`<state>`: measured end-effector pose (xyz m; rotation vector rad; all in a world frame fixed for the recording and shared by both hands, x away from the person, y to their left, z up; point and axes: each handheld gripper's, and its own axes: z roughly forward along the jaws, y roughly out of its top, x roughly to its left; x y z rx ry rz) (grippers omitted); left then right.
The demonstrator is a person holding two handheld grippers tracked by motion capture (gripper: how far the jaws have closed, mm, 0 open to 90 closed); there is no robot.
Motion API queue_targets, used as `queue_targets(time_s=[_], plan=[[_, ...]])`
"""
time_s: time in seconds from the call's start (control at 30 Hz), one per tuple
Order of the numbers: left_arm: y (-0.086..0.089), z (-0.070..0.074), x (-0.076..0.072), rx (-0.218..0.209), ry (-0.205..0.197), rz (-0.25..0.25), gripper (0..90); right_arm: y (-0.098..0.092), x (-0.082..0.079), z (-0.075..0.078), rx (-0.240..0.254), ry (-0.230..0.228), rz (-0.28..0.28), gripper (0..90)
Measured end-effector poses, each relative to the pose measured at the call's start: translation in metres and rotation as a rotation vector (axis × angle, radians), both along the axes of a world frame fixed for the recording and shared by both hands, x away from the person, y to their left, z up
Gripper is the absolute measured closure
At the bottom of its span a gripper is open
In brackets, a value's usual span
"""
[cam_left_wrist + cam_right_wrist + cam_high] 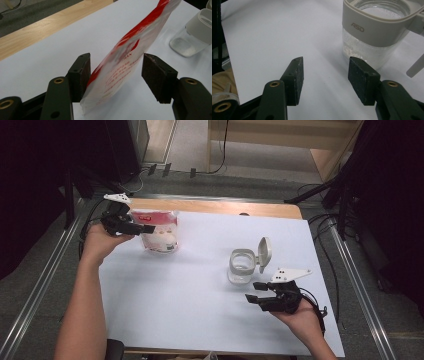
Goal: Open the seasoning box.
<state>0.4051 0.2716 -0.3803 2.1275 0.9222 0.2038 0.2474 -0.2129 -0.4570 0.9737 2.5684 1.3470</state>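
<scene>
A red and white plastic bag (159,232) stands at the back left of the white sheet (190,295). My left gripper (145,227) is open, with one jaw on each side of the bag's edge. In the left gripper view the bag (125,65) leans against the left pad (83,75) and stands apart from the right pad. A clear glass jar (242,265) with a grey collar and a flipped-up lid (264,252) stands right of centre. My right gripper (253,291) hovers open just in front of the jar (372,37), with nothing between its jaws (325,75).
The sheet covers a wooden table whose bare back edge (215,207) shows behind the bag. Cables (325,235) and dark stands lie on the floor to the right, and metal rails (45,285) run along both sides.
</scene>
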Motion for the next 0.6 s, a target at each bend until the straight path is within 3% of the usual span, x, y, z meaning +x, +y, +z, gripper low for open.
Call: queue_targets(time_s=[0.23,0.43,0.5,0.6], plan=[[-0.0010,-0.0003,-0.0021,-0.003,-0.011,0.020,49.6,-0.0007,0.0006,0.0000,0.003,-0.002,-0.007,46.9],[-0.0033,0.0005,-0.0055,0.021,-0.025,0.033,56.3,-0.0007,0.0013,-0.0005,-0.001,-0.006,-0.005,47.2],[-0.0028,0.0006,-0.0062,0.030,-0.029,0.021,64.4,-0.0007,0.0015,-0.0003,0.002,-0.004,-0.008,47.4],[-0.0039,-0.0001,-0.0067,0.008,-0.002,0.022,71.7,-0.0007,0.0015,-0.0003,0.002,-0.004,-0.009,47.4]])
